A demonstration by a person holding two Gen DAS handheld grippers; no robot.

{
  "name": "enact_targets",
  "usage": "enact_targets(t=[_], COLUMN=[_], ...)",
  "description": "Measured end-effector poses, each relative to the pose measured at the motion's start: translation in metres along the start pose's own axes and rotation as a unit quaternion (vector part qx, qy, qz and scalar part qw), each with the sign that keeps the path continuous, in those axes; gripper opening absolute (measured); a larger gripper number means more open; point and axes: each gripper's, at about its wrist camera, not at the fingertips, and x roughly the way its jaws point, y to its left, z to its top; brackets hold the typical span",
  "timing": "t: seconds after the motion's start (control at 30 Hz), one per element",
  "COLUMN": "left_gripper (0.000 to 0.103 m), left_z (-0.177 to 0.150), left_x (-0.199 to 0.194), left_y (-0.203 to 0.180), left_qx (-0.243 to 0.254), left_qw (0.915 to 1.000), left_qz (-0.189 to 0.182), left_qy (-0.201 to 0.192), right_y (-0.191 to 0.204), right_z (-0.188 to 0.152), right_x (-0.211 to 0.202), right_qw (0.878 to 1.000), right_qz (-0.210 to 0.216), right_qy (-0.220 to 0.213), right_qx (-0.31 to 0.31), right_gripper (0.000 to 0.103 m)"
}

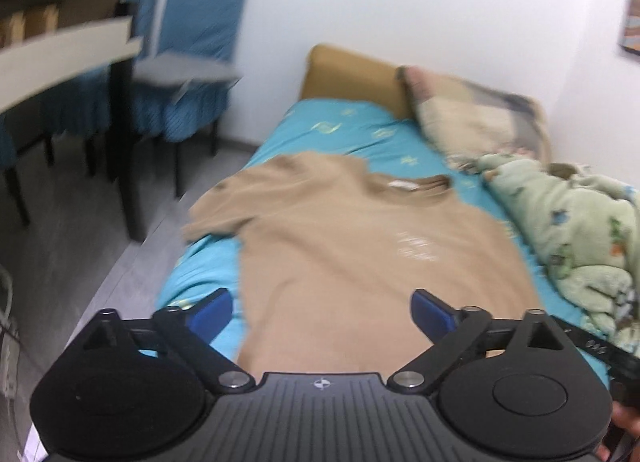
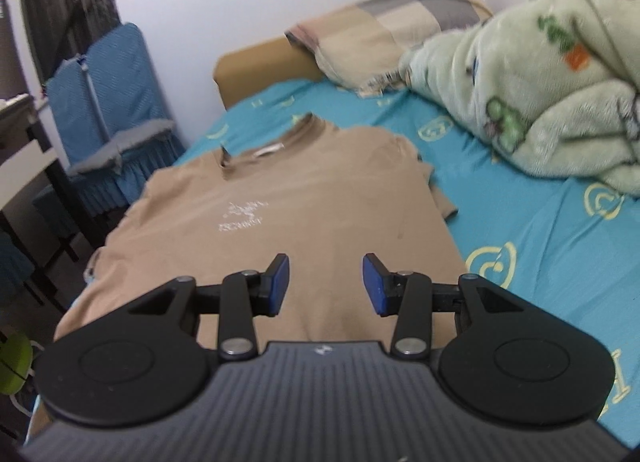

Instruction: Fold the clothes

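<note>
Only the right view shows the T-shirt's (image 2: pixel 280 221) blurry print, perhaps lettering.

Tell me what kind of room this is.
Most likely a bedroom or small living space: a bed under a turquoise sheet, with a pillow and fleece blanket at its far end. A tan T-shirt lies on it; a chair stands alongside.

A tan short-sleeved cotton T-shirt (image 2: pixel 288 205) lies spread flat, front up, on the turquoise patterned bedsheet (image 2: pixel 540 229), collar toward the headboard, white print on its chest.
</note>
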Motion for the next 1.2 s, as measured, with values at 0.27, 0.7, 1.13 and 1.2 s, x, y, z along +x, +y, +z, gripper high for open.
enact_targets(t=[0.27, 0.7, 1.13, 1.2], left_gripper=[0.100, 0.101, 0.101, 0.101], left_z=[-0.040, -0.059, -0.061, -0.062], left_x=[-0.021, -0.025, -0.010, -0.010], left_y=[-0.067, -0.047, -0.037, -0.039], left_qx=[0.057, 0.070, 0.026, 0.027], left_qw=[0.9966, 0.9970, 0.9991, 0.9992], left_qz=[-0.056, -0.034, -0.022, -0.017], left_qy=[-0.020, -0.006, 0.024, 0.024], right_y=[-0.009, -0.003, -0.015, -0.031], right_z=[0.003, 0.004, 0.009, 0.013], right_x=[-0.062, -0.074, -0.038, -0.018], right_qw=[0.999, 0.995, 0.996, 0.996], right_qz=[0.015, -0.004, -0.017, -0.014], right_qy=[-0.048, -0.097, -0.090, -0.082], right_qx=[-0.002, -0.024, -0.023, 0.011], right_gripper=[0.045, 0.088, 0.088, 0.088])
